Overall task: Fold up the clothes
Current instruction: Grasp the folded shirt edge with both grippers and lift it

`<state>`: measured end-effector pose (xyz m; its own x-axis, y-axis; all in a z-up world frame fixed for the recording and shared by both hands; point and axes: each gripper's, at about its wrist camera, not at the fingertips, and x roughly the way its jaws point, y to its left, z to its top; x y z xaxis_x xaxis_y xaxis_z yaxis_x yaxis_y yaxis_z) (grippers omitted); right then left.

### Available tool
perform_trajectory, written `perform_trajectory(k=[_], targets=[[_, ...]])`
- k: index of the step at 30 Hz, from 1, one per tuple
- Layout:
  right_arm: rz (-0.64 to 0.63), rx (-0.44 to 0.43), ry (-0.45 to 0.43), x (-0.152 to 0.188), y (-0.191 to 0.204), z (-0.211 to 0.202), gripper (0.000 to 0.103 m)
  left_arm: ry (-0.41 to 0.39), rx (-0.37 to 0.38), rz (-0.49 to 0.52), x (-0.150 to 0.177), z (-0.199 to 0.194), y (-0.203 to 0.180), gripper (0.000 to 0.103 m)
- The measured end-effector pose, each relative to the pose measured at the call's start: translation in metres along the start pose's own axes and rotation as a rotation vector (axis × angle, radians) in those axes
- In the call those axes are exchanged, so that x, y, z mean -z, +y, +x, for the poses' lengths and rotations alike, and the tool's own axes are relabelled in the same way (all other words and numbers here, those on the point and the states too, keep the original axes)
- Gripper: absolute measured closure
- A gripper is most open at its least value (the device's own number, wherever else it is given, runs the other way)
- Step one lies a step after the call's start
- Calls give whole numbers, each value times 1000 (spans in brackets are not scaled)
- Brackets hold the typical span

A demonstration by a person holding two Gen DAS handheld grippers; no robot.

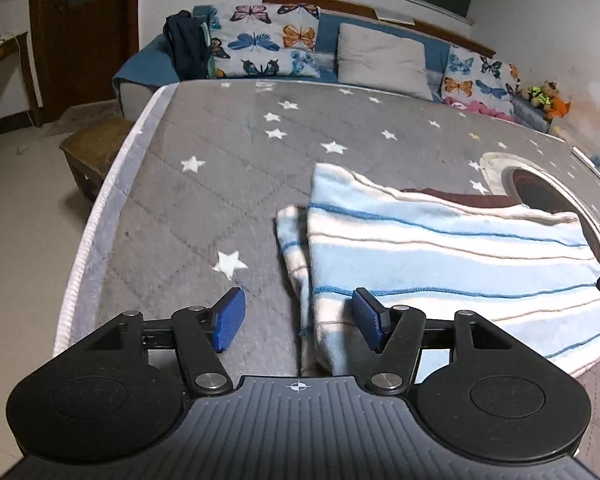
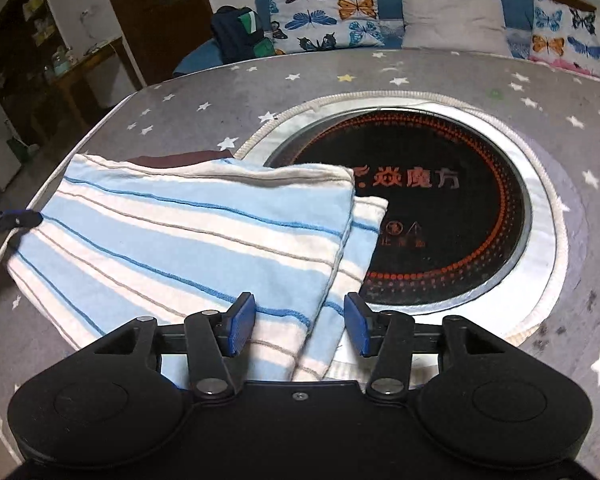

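You are holding both the left claw point(image 1: 299, 320) and right claw point(image 2: 300, 324) wide apart, empty, hovering low over the folded striped towel point(image 2: 188, 236) on the table point(image 1: 188, 208).

One striped towel point(image 2: 188, 240), two butterfly cushions point(image 1: 266, 40), one grey pillow point(image 1: 382, 60).

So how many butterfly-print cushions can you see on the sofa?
2: one butterfly cushion at the sofa's left end, another at its right end, with a plain grey pillow between. More may be hidden.
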<state>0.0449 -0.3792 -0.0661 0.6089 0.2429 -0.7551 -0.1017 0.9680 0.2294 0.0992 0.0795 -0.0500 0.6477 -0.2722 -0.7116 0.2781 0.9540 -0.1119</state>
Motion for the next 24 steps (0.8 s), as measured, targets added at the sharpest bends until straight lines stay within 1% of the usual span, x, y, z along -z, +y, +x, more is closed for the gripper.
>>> perform_trajectory(k=[2,6,10,13,14,16,17,18,19,20,22,24], targets=[[13,3,-3,0,-1,1,47,8,-2,-5,0,4,0,40],[17,3,-9,2,-2,2,46,14,-3,-8,-1,8,-2,37],[0,7,-11,4,0,3,46,15,1,-5,-3,11,-7,37],[-27,9,-12,5,5,4,52,16,12,14,-4,13,-15,37],[-29,9,-12,4,6,4,59,16,12,22,-4,14,-18,38],[-34,-2,-16,4,8,4,66,10,17,28,-4,15,-23,45],[-36,-7,-16,4,9,5,73,7,27,26,-4,16,-25,54],[-39,-12,-16,4,9,5,76,5,32,20,-4,16,-27,62],[-37,-17,-16,4,10,5,80,3,32,10,-4,16,-30,68],[-36,-18,-17,4,10,5,86,3,28,2,-4,15,-31,79],[-55,-14,-39,3,15,1,88,1,14,-12,-6,13,-33,86],[-79,-6,-53,2,19,-4,89,-13,11,-19,-8,4,-36,88]])
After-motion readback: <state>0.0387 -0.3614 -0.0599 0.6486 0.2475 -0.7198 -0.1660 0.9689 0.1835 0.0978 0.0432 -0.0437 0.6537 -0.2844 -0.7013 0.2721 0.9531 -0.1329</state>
